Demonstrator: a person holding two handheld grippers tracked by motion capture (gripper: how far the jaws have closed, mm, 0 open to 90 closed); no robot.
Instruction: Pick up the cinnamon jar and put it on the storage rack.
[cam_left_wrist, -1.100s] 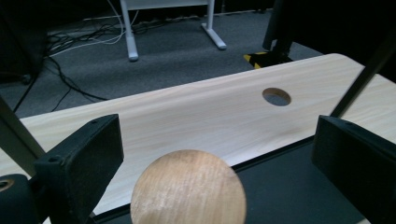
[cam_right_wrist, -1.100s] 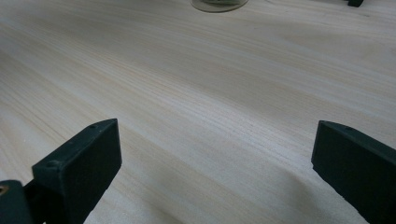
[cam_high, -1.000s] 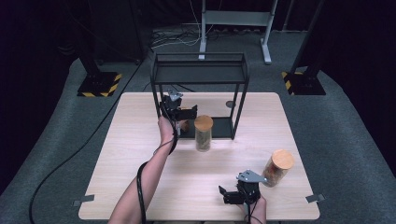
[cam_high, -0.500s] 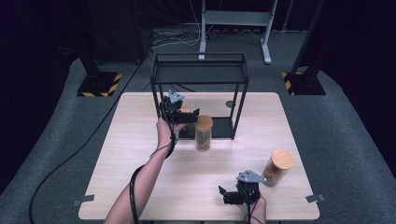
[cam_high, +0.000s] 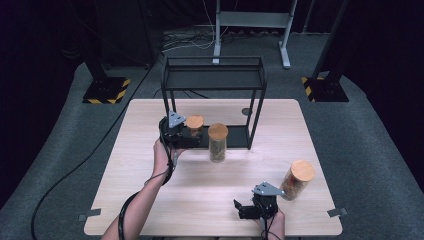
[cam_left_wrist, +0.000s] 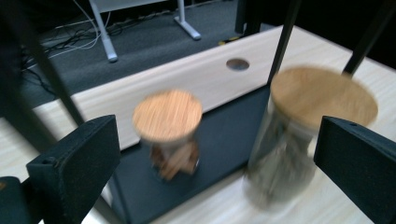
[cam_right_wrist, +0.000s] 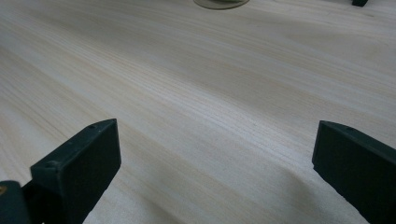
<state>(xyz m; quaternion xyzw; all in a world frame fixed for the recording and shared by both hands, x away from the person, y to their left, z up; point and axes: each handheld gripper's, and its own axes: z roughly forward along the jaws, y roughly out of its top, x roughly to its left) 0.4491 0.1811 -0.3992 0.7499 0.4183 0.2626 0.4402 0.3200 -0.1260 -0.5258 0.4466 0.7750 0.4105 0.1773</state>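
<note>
At frame centre-left, left gripper (cam_high: 192, 136) with jaws apart, off small jar (cam_high: 194, 126) standing on the rack's (cam_high: 235, 136) bottom shelf; probably just placed or about to be grasped; right gripper (cam_high: 245, 209) gaping, idle, bottom.

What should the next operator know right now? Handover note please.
Left gripper: open, at the rack's left end, jaws either side of the short jar without touching it.
Right gripper: open, holding nothing, low over the table's near edge.
Short jar stands on the rack's bottom shelf.
Tall jar stands on the table just in front of that shelf.
Third jar stands on the table at the right, beside the right gripper.
Done: one jar on the shelf.
Left, probably: shelve the other two jars.
</note>
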